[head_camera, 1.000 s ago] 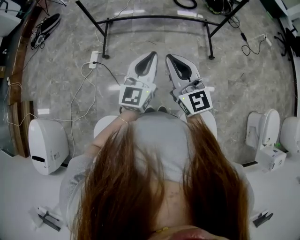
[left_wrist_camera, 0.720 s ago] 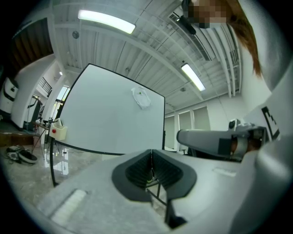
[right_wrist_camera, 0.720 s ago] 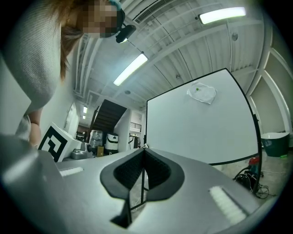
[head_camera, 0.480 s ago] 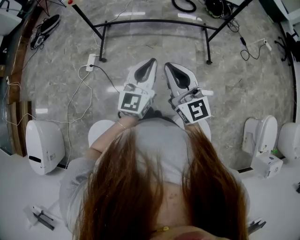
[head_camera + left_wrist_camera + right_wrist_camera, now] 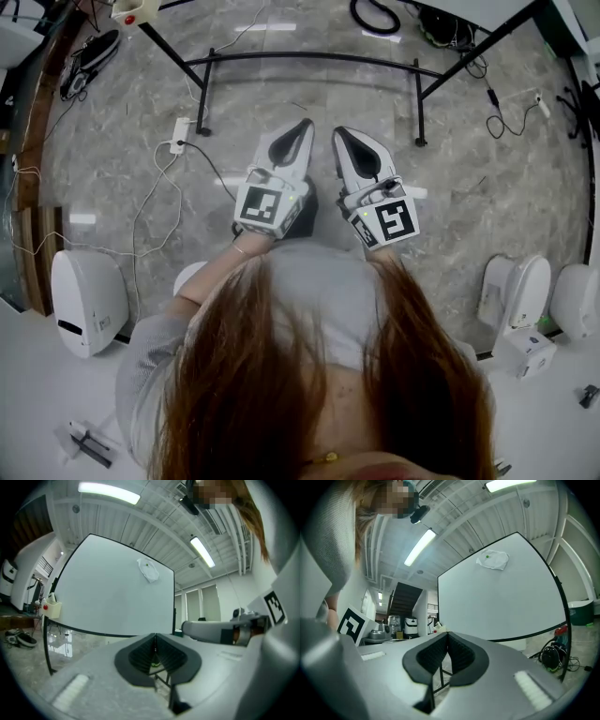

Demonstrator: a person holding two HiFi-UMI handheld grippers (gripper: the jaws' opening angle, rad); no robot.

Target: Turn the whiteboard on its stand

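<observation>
The whiteboard (image 5: 112, 592) stands upright ahead of me on its black stand, and it also fills the right gripper view (image 5: 501, 597). A crumpled white cloth (image 5: 149, 570) sticks near its top edge. In the head view only the stand's black floor frame (image 5: 309, 58) shows, beyond both grippers. My left gripper (image 5: 302, 127) and right gripper (image 5: 339, 133) are held side by side in front of the person's body, pointing at the stand and well short of it. Both are shut with nothing between the jaws (image 5: 155, 638) (image 5: 448, 635).
A white power strip (image 5: 178, 134) and its cables lie on the marble floor to the left. White machines stand at the left (image 5: 86, 300) and the right (image 5: 511, 286). Black cables (image 5: 375, 14) and shoes (image 5: 89, 58) lie near the stand. A box with a red button (image 5: 131, 11) hangs on it.
The stand's floor frame and the power strip have slid lower in the head view, so they are nearer. Both grippers stay shut and side by side.
</observation>
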